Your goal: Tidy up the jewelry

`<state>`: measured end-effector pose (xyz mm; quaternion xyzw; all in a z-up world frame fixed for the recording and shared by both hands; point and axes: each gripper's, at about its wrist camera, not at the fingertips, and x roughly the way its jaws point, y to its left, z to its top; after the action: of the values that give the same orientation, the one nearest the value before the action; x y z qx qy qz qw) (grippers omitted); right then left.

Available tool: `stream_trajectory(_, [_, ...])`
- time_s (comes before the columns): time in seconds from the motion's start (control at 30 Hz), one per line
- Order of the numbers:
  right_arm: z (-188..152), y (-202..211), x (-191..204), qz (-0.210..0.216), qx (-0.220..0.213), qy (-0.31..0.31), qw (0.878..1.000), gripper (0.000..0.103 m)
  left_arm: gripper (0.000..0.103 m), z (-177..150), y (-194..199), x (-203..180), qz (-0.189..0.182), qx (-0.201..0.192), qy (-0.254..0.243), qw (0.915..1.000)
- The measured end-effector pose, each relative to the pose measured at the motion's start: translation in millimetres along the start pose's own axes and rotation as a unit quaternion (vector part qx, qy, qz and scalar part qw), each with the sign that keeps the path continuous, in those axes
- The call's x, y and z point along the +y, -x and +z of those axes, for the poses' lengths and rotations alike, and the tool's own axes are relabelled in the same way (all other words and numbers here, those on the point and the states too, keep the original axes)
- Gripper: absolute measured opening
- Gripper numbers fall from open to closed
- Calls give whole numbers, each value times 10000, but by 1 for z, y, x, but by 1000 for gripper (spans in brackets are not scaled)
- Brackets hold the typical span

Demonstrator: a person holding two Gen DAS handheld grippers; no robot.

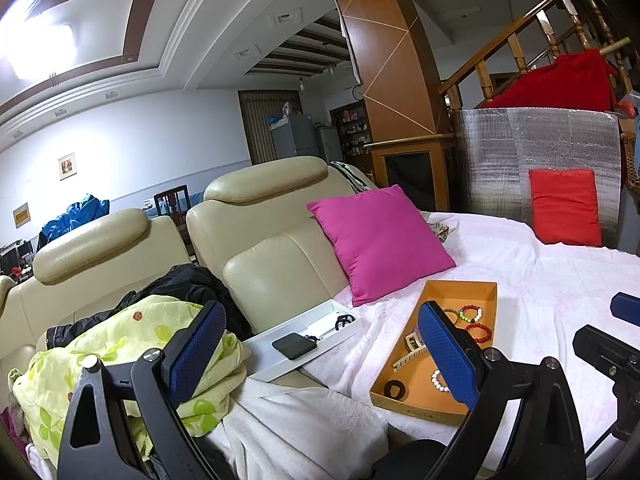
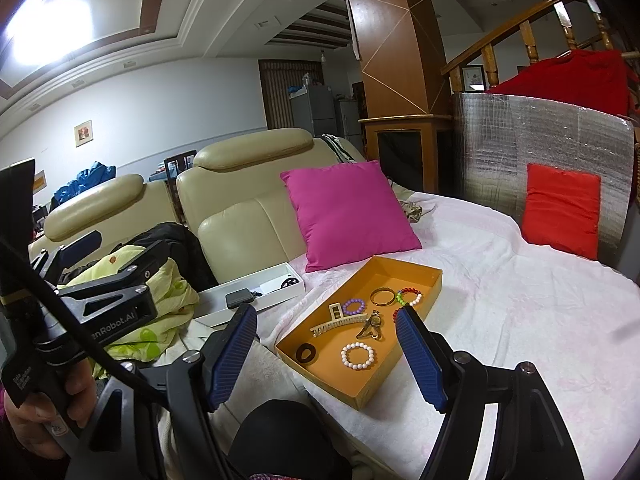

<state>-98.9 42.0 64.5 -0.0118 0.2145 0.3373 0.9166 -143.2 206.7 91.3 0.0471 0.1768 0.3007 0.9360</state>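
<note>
Right wrist: gripper (image 2: pixel 326 354) apparently level, agape.

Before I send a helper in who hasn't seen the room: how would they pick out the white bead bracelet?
Find the pink cushion on the white-covered seat; in front of it lies an open orange tray. The white bead bracelet sits near the tray's front end, beside a dark ring. It is the only all-white loop; the other bracelets are coloured.

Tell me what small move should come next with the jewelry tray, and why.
Probably ease the right gripper forward and down toward the white bead bracelet in the orange tray. Both grippers hang open and empty short of the tray, and that bracelet lies nearest, apart from the other pieces.
</note>
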Motion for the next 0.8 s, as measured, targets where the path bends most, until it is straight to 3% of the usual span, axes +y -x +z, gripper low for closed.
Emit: stream_trajectory(0.8, [-2, -7, 7, -39, 123, 44, 9999, 77, 97, -6, -1, 9, -54, 66, 152, 9998])
